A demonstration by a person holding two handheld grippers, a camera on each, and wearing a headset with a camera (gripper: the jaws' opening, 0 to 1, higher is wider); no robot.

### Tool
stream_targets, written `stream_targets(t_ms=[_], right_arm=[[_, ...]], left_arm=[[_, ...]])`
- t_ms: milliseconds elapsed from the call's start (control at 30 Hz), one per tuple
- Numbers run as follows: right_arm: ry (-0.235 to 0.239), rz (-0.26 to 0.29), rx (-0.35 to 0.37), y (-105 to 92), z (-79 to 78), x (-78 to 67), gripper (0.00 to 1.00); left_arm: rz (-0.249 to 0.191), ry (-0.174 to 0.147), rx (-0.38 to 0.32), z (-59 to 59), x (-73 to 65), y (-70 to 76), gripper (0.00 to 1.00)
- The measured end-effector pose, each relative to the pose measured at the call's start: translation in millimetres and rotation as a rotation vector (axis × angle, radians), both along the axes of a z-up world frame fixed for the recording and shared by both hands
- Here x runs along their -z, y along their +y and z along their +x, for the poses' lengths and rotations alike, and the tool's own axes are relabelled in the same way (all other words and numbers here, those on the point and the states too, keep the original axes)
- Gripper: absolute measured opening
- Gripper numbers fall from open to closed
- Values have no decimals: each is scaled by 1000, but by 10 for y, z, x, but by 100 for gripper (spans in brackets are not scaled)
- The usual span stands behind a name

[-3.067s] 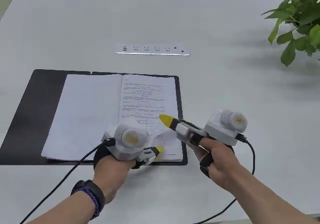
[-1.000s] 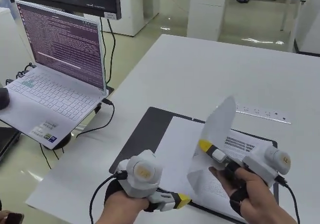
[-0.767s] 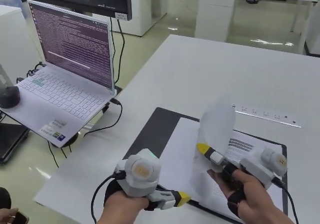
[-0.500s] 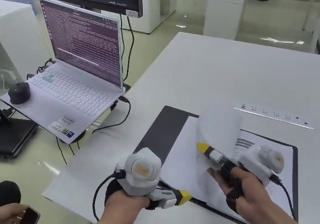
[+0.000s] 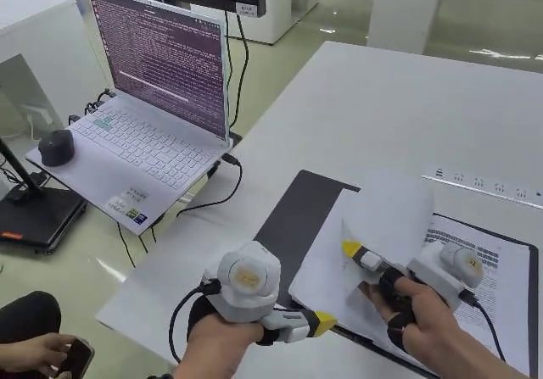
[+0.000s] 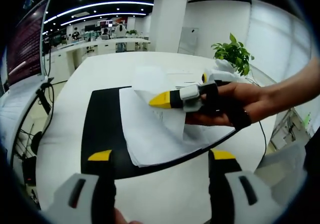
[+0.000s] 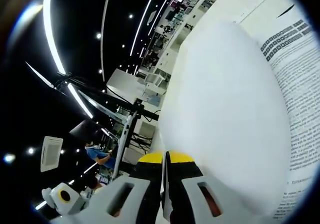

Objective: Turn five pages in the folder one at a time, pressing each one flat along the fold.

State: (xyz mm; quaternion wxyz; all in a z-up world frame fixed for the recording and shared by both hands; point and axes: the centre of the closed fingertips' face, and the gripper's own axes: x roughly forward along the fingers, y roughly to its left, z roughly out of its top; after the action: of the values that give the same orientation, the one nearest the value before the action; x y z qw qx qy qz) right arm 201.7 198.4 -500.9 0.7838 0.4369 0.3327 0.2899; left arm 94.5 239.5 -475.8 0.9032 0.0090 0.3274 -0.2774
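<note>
Head view: my right gripper [image 5: 352,249] pinches the raised page [image 5: 392,212] to swing it across the folder [image 5: 293,226]; my left gripper [image 5: 321,323] hangs wide.

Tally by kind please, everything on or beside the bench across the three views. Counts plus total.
gripper: 2 (left gripper, right gripper)
folder: 1
lifted page: 1
laptop: 1
power strip: 1
plant: 1
Total: 7
</note>
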Motion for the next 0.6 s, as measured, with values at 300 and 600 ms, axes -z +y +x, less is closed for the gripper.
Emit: stream_targets(t_ms=[300, 600], right_arm=[[54, -34, -8, 144, -25, 231, 0], [76, -69, 2, 185, 9, 402, 10]], left_arm=[[-20, 13, -27, 10, 0, 32, 76], [-25, 26, -61, 6, 40, 117, 75]])
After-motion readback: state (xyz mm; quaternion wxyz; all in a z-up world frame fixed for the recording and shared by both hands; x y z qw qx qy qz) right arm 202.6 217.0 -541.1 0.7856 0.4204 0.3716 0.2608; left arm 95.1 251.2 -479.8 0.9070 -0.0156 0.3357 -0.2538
